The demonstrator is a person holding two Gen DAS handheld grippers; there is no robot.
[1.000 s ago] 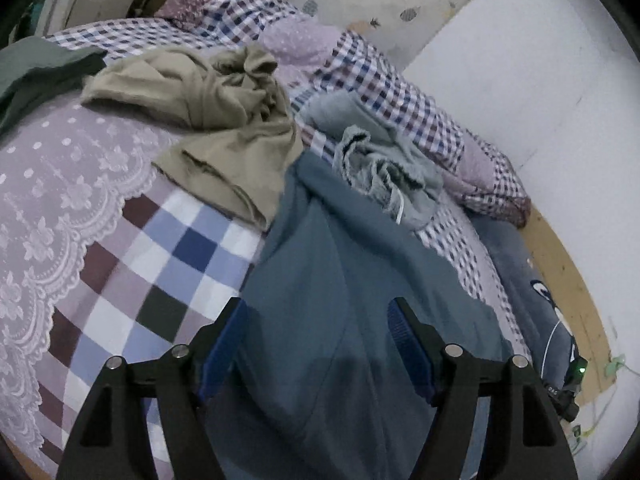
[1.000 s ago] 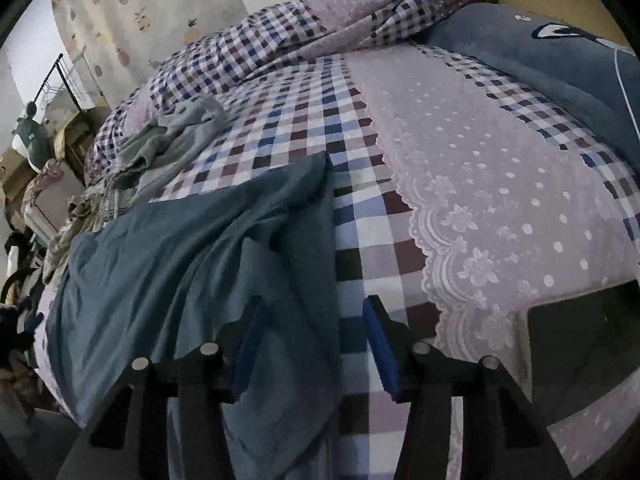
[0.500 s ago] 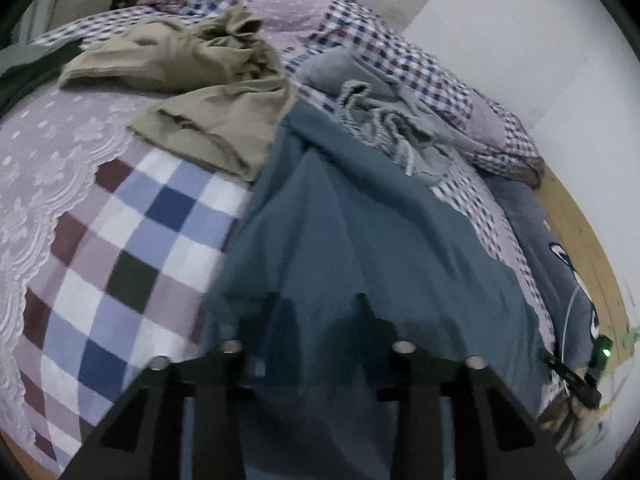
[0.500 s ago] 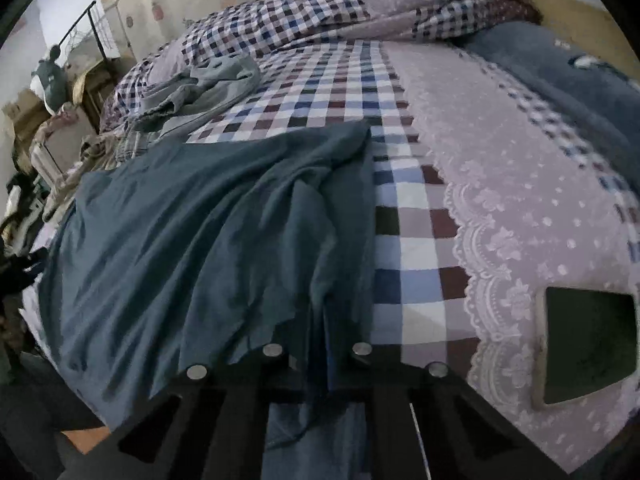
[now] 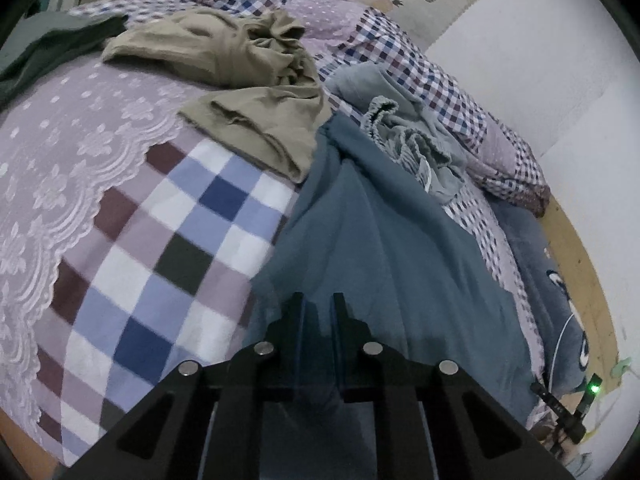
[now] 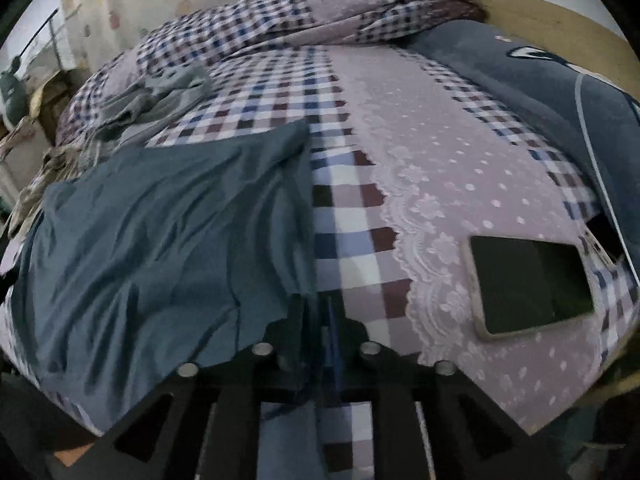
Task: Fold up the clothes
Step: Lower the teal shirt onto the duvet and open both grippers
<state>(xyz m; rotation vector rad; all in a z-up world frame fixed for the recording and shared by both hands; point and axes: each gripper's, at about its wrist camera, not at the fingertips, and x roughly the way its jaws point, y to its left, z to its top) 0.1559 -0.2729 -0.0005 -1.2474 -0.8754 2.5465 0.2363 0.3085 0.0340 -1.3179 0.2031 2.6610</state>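
Judging by its wrinkles, the teal garment (image 5: pixel 400 248) is thought soft and light; its near edge is pinched by the left gripper (image 5: pixel 318 316) and right gripper (image 6: pixel 316 312).

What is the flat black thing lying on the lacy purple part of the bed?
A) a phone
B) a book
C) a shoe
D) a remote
A: in the right wrist view the phone lies flat with its dark screen up on the lace-trimmed bedspread, apart from the blue garment pinched by the right gripper.
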